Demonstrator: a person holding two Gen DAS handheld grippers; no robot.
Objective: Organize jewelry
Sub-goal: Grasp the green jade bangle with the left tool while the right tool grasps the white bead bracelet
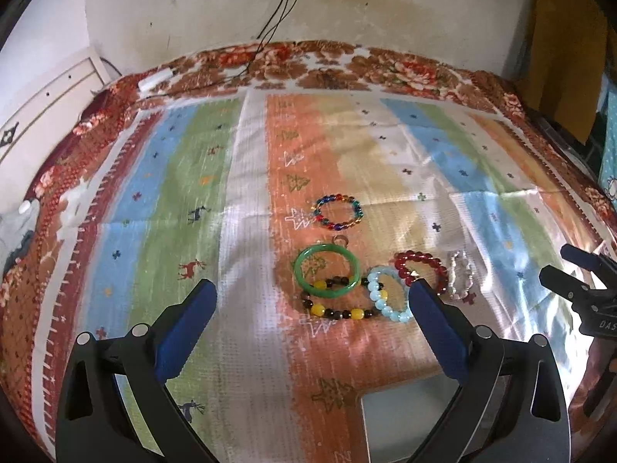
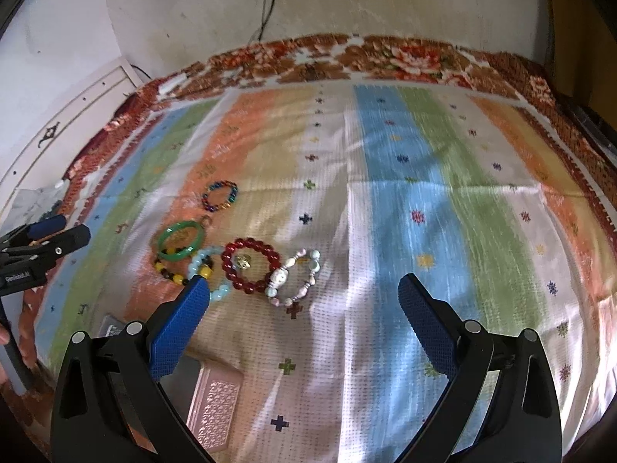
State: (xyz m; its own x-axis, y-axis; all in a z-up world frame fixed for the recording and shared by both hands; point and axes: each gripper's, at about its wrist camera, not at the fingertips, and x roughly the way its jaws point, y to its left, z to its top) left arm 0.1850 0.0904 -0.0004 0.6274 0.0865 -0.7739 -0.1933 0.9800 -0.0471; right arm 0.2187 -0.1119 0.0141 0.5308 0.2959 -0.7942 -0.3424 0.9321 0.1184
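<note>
Several bracelets lie close together on the striped cloth (image 1: 246,231): a multicolour bead one (image 1: 335,197) (image 2: 233,193), a green bangle (image 1: 327,247) (image 2: 179,257), a dark-and-yellow bead one (image 1: 318,310) (image 2: 177,278), a light blue one (image 1: 376,293) (image 2: 198,266), a red one (image 1: 416,256) (image 2: 226,266) and a pale one (image 1: 468,277) (image 2: 278,277). My left gripper (image 1: 312,289) (image 2: 69,229) hangs open above and short of them, holding nothing. My right gripper (image 2: 304,286) (image 1: 557,262) is open too, right of the cluster.
A pink patterned box (image 2: 216,405) lies at the near edge, its grey part (image 1: 405,416) under my left gripper. A small ring (image 1: 341,240) rests behind the bangle. A hand (image 2: 23,347) shows at the left. Cables (image 1: 277,19) hang on the back wall.
</note>
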